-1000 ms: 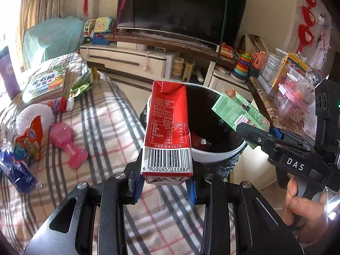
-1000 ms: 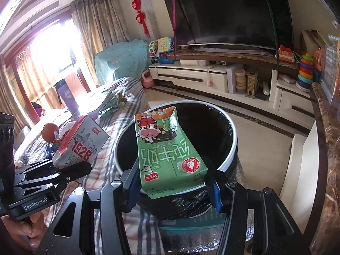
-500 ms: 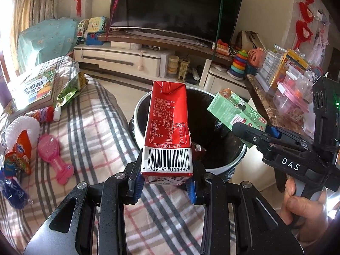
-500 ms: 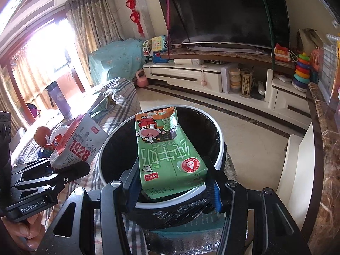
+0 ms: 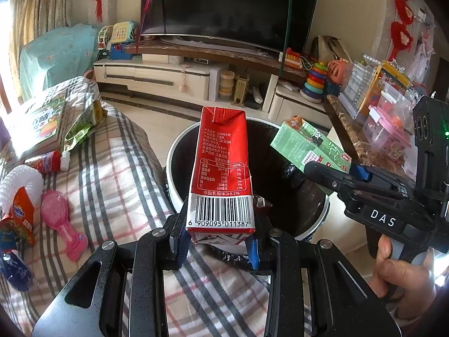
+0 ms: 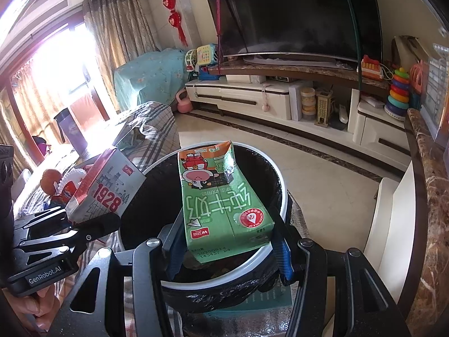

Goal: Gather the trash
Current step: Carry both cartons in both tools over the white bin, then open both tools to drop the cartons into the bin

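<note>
Over the bin's near rim, I hold both tools pinching cartons: right tool grips the green carton above the opening; left tool grips the red carton at the bin's left edge.

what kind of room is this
Most likely a home living room: a big television on a long media cabinet, a plaid-covered sofa, and children's toys such as a stacking-ring toy.
</note>
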The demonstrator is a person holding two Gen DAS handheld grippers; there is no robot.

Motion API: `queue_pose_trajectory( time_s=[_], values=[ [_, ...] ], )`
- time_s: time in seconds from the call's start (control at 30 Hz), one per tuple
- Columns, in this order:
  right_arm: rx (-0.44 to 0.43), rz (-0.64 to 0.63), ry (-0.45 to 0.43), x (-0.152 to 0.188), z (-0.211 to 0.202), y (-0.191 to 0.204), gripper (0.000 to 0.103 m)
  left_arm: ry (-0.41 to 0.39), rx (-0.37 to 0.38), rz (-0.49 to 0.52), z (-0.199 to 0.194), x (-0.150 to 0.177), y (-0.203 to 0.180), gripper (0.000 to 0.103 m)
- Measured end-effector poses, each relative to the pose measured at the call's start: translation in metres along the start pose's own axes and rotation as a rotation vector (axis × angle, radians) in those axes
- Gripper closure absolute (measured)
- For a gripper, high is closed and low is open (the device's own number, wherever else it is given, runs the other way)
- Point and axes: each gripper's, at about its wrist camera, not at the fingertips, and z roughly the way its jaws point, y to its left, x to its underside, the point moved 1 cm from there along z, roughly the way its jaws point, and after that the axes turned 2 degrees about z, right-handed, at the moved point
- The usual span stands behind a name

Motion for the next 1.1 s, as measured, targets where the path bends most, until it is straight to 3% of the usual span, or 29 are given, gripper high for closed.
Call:
queue_pose_trajectory(
  time_s=[0.8, 0.87, 0.9, 0.93, 1.1],
  values=[
    [0.013, -0.015, 0.027, -0.004, 0.012, 0.0, 0.049, 0.035, -0.002, -0.001, 0.017, -0.007, -0.002, 0.072],
    [0.01, -0.011, 0.027, -0.004, 0.012, -0.001, 0.048, 0.047, -0.009, -0.002, 0.018, -0.006, -0.002, 0.061],
    [0.006, -0.006, 0.028, -0.004, 0.012, -0.002, 0.048, 0.047, -0.012, -0.004, 0.018, -0.005, -0.002, 0.046],
    [-0.002, 0.001, 0.028, -0.004, 0.012, -0.003, 0.048, 0.036, -0.017, -0.009, 0.016, -0.005, -0.001, 0.037],
    [-0.017, 0.023, 0.024, -0.002, 0.01, -0.006, 0.046, 0.009, -0.021, -0.031, 0.005, 0.001, 0.007, 0.037]
  ],
)
